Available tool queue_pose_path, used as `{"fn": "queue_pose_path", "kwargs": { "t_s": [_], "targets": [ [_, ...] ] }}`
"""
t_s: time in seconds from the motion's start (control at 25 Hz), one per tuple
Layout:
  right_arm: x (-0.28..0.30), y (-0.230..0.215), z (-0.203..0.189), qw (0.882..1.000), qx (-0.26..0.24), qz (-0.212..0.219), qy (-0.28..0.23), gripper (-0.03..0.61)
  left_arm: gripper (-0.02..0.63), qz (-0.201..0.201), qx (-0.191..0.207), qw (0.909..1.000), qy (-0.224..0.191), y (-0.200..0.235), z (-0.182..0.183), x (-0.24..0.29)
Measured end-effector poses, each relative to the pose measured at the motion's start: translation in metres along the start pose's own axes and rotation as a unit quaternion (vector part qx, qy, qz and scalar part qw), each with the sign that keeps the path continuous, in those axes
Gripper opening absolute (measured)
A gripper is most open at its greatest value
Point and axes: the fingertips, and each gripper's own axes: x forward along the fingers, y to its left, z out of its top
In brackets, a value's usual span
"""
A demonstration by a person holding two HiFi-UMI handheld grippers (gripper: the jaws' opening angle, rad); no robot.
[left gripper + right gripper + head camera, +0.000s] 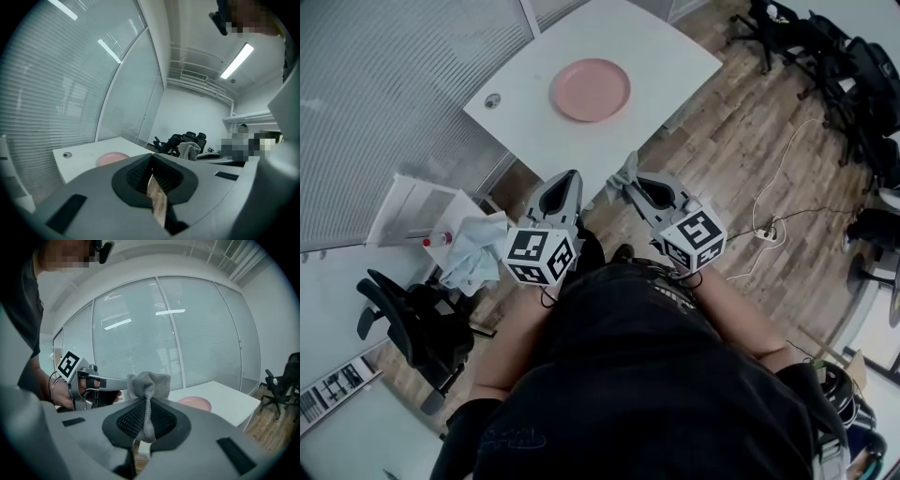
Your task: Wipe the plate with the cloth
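Jaws pinching cloth (pixel 149 383), right gripper (pixel 634 186) near level

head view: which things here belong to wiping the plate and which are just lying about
For the job: pink plate on the white table; grey cloth clamped in the right gripper; left gripper, shut, empty.
Lying about: light-blue rag, red-capped bottle, black office chairs, power strip on the floor.
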Motion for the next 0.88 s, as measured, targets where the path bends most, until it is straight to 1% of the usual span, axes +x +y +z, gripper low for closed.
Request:
{"fn": "queue_pose_path", "kwargs": {
  "t_s": [0.16, 0.32, 0.48, 0.6, 0.76, 0.88],
  "targets": [
    [-0.027, 0.016, 0.0, 1.0, -0.003, 0.005, -0.012, 0.035, 0.017, -0.009, 0.006, 0.9999, -0.008, -0.027, -0.005, -0.02],
    [-0.044, 0.015, 0.003, 1.0, -0.008, 0.004, -0.019, 0.035, 0.017, -0.015, 0.01, 0.9998, -0.011, -0.043, -0.005, -0.022],
    [-0.06, 0.011, 0.007, 1.0, -0.012, 0.003, -0.023, 0.035, 0.017, -0.021, 0.028, 0.9992, -0.018, -0.059, 0.001, -0.021],
    [-0.064, 0.009, 0.009, 1.0, -0.015, 0.002, -0.027, 0.035, 0.017, -0.027, 0.034, 0.9989, -0.02, -0.065, 0.0, -0.02],
    [-0.068, 0.005, 0.015, 0.999, -0.021, 0.002, -0.03, 0.035, 0.017, -0.034, 0.026, 0.9988, -0.024, -0.07, 0.004, -0.017],
    [-0.073, 0.008, 0.015, 0.999, -0.015, 0.0, -0.033, 0.035, 0.017, -0.037, 0.028, 0.9987, -0.023, -0.076, 0.002, -0.018]
  ]
}}
